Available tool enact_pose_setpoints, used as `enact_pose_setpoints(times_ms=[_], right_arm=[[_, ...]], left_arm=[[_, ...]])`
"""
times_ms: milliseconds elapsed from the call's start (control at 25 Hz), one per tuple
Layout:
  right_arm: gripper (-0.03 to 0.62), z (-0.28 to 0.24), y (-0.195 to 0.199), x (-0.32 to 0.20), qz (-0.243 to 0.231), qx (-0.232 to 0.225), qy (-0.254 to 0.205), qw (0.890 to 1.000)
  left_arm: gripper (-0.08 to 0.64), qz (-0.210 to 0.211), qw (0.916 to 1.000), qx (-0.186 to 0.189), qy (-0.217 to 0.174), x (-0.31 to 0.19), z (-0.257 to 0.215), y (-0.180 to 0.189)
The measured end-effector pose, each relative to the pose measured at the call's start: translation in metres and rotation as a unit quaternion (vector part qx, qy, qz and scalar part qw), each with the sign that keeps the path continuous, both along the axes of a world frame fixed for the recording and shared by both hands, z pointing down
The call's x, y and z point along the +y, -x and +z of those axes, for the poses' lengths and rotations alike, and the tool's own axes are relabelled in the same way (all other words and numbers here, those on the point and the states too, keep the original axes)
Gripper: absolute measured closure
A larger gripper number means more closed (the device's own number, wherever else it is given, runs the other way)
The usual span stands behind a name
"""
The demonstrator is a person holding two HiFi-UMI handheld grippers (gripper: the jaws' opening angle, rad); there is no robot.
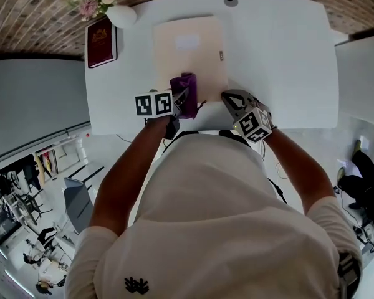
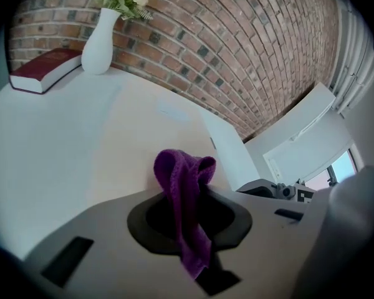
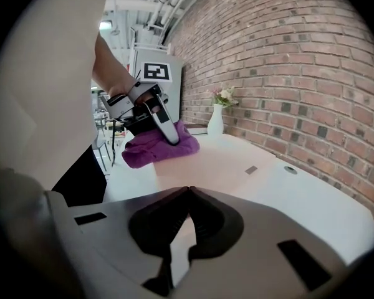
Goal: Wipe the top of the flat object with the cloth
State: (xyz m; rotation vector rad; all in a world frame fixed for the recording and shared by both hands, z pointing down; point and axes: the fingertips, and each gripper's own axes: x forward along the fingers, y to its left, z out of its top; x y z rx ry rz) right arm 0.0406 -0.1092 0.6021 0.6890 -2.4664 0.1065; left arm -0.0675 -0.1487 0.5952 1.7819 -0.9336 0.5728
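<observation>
A flat beige object [image 1: 190, 48] lies on the white table [image 1: 287, 61]. My left gripper [image 1: 184, 98] is shut on a purple cloth [image 1: 187, 86], which rests bunched on the object's near edge. In the left gripper view the cloth [image 2: 182, 173] hangs out of the jaws over the beige surface [image 2: 137, 148]. My right gripper [image 1: 229, 97] is shut at the object's near right corner. Its tips [image 3: 188, 189] meet over the beige surface [image 3: 218, 164]; I cannot tell whether they pinch it. The right gripper view shows the left gripper [image 3: 169, 134] on the cloth [image 3: 151, 152].
A dark red book [image 1: 101, 41] and a white vase of flowers [image 1: 120, 15] stand at the table's far left corner. A round grommet [image 1: 230, 1] sits at the far edge. A brick wall [image 2: 237, 55] lies behind the table. A small tag [image 1: 221, 55] is on the object's right edge.
</observation>
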Motion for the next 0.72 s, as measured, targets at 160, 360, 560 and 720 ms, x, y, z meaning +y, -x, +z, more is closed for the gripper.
enact_pose_setpoints(times_ms=[160,360,560,720], right_arm=[[0.563,-0.001,0.002,0.000,0.002,0.005,0.001,1.000],[0.563,0.000,0.004,0.001,0.006,0.008,0.003,1.000],[0.563,-0.003,0.004,0.002,0.017,0.006,0.009,1.000],[0.563,-0.005,0.002,0.005,0.021,0.007,0.010,1.000]], left_arm=[[0.495,-0.010,0.9999,-0.011,-0.002,0.003,0.000,0.032],[0.495,-0.017,0.9995,-0.028,-0.005,0.007,0.000,0.064],[0.495,-0.028,0.9984,-0.049,-0.007,0.010,-0.003,0.096],[0.495,-0.038,0.9981,-0.049,-0.009,0.011,-0.011,0.112]])
